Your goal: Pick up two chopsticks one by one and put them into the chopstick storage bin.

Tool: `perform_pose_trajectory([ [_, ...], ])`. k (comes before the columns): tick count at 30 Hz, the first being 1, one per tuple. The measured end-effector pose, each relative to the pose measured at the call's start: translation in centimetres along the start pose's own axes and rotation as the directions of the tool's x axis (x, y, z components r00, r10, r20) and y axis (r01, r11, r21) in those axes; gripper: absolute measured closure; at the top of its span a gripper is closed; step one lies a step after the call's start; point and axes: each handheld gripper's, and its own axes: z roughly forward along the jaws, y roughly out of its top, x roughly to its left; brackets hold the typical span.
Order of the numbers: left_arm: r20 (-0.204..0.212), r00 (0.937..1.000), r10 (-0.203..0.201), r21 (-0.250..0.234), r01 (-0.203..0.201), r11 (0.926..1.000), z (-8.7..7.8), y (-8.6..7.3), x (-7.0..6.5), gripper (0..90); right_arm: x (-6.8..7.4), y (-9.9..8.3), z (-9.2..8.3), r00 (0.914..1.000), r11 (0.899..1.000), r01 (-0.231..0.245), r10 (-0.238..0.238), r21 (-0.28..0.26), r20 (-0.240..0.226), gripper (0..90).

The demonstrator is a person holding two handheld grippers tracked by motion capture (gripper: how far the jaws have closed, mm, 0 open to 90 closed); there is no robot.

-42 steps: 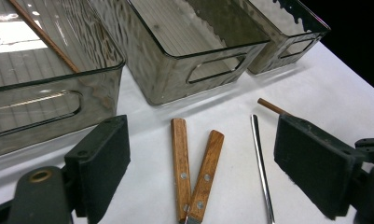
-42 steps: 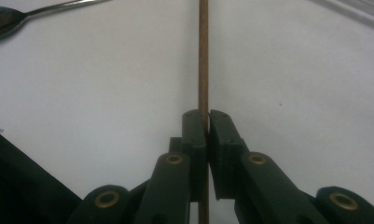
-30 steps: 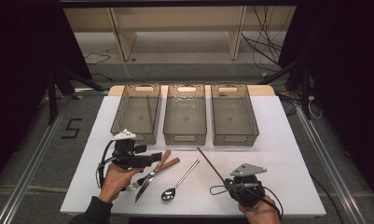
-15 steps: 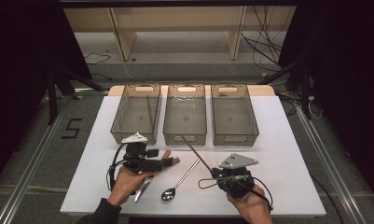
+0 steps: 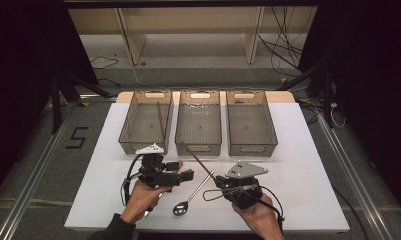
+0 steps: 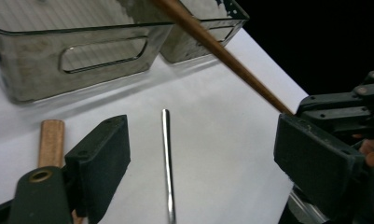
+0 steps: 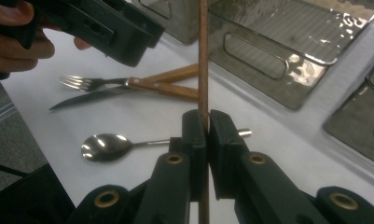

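White board point(image 5: 298, 165) covers my table, set in a dark room with pale shelving behind. At its far edge stand three clear bins in a row; the left bin point(image 5: 133, 127) has a brown stick leaning inside it, while the middle bin point(image 5: 200, 125) and the right bin point(image 5: 250, 125) look bare, as far as I can make out through the glare.

Both my forearms come in from the near edge. My left hand carries the left gripper point(image 6: 203, 149) level, pointing across toward my other hand; its jaws stand spread with nothing between them, over the spoon point(image 7: 105, 145) handle. My right hand tilts the right gripper point(image 7: 205, 135) toward the bins, jaws pressed together on a brown chopstick point(image 5: 195, 157). I hold that chopstick near its low end, and it slants up and away, its far tip over the board just short of the middle bin's front wall.

Beside the spoon, a fork point(image 7: 82, 83) and a knife point(image 7: 77, 100) with wooden handles cross; from above my left hand hides most of them.
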Motion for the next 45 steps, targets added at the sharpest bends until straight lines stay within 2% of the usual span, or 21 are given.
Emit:
perform_pose_trajectory([
  [9,0.07,0.9968,-0.039,-0.023,0.04,0.9989,0.2,0.0,-0.3,25.3,1.2,0.3,0.8,0.9993,0.999,0.022,-0.023,-0.042,-0.03,86.0],
  [16,0.125,0.9904,-0.06,-0.047,0.066,0.9967,0.2,0.0,-0.6,36.7,1.7,0.3,1.2,0.9985,0.998,0.028,-0.031,-0.063,-0.044,86.0],
  [19,0.157,0.9851,-0.069,-0.049,0.078,0.9958,0.2,0.0,-0.7,41.5,1.9,0.3,1.2,0.9982,0.997,0.031,-0.034,-0.071,-0.05,86.0],
  [24,0.182,0.9812,-0.064,-0.042,0.073,0.9964,0.5,0.0,-0.9,49.1,2.3,0.2,1.4,0.9974,0.996,0.037,-0.042,-0.087,-0.057,86.0],
  [28,0.206,0.9757,-0.076,-0.042,0.086,0.9954,0.5,-0.1,-0.9,54.7,2.6,0.1,1.4,0.9967,0.995,0.044,-0.05,-0.093,-0.064,86.0],
  [35,0.23,0.9698,-0.08,-0.042,0.092,0.9949,0.4,0.0,-0.6,69.1,2.6,0.1,1.2,0.9961,0.992,0.044,-0.053,-0.116,-0.071,85.9],
  [39,0.272,0.9588,-0.081,-0.045,0.096,0.9943,0.4,-0.1,-0.4,75.7,2.6,0.0,1.2,0.9958,0.992,0.039,-0.049,-0.12,-0.078,85.8],
  [41,0.305,0.9478,-0.093,-0.037,0.109,0.9933,0.4,-0.1,-0.4,80.9,2.6,-0.1,1.3,0.9956,0.993,0.04,-0.049,-0.11,-0.08,85.8],
  [42,0.309,0.9466,-0.092,-0.034,0.108,0.9936,0.5,-0.1,-0.5,83.1,2.7,-0.1,1.5,0.9957,0.993,0.039,-0.047,-0.107,-0.079,85.7],
  [43,0.298,0.9514,-0.079,-0.027,0.091,0.9955,0.5,-0.1,-0.6,83.8,2.7,-0.2,1.6,0.9956,0.994,0.04,-0.049,-0.103,-0.08,85.5],
  [45,0.3,0.951,-0.074,-0.024,0.085,0.9961,0.4,-0.1,-0.6,84.0,2.6,-0.3,1.8,0.9948,0.995,0.033,-0.041,-0.09,-0.093,84.6],
])
